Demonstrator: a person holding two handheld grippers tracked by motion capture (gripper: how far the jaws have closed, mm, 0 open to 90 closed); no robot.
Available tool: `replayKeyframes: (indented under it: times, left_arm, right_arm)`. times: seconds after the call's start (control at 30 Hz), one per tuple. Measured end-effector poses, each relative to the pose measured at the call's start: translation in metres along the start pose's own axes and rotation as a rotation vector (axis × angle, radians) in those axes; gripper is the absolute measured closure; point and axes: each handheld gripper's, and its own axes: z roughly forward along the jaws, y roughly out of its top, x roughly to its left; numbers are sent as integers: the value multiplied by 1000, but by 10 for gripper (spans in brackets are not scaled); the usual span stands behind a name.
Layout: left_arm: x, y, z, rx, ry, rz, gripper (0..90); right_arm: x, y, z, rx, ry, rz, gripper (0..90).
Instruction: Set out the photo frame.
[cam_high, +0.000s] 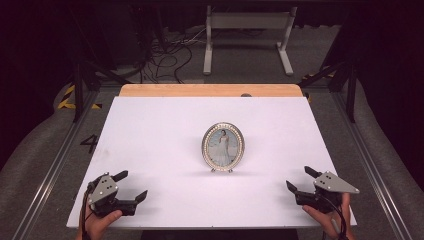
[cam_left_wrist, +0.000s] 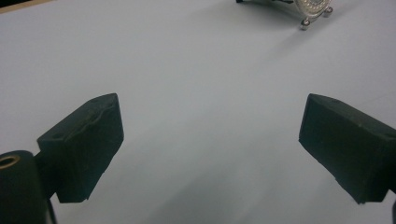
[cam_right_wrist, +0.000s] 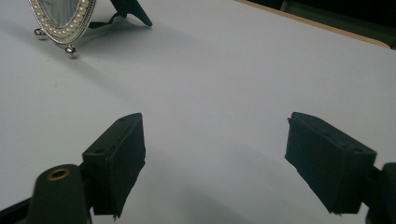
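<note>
A: Frame (cam_high: 223, 147) stands upright mid-tabletop (cam_high: 150, 130), oval, long axis vertical, face toward the near edge. Small ball feet touch the surface; a dark prop leg (cam_right_wrist: 133, 11) shows behind it in the right gripper view.

B: Where do the grippers sit?

A: Left gripper (cam_high: 131, 186) at the near-left corner, right gripper (cam_high: 298, 180) at the near-right corner. Both low over the tabletop, both angled inward and toward the far side. Frame lies between them and farther off, well apart from each.

B: Which is nearer?

A: Hard to call. From the high view the frame sits close to midway, perhaps slightly nearer the right one. No clear lead.

B: Jaws?

A: Wide on both, nothing between them but bare tabletop. In the left gripper view the frame's foot (cam_left_wrist: 306, 22) sits at the far top right, off the jaw line. In the right gripper view the frame (cam_right_wrist: 63, 18) sits at the far top left, also off line.

B: So the coming move?

A: Judged: each gripper would have to swing inward and travel toward the far side to bring the frame's edges between the jaws. A tall, thin upright on a prop looks easy to tip; approach from both sides seems safer than a push from one.
</note>
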Motion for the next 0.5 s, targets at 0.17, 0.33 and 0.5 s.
replayKeyframes:
  times: [0.17,0.33,0.5]
  left_arm:
    - [2,-1,1,11,1,7,69]
    - [3,-1,3,15,7,10,70]
    - [3,-1,3,17,12,18,70]
  right_arm:
    - [0,1,-2,-7,-9,8,191]
    - [-1,2,-3,-16,-18,15,191]
    - [-1,2,-2,-10,-28,11,191]
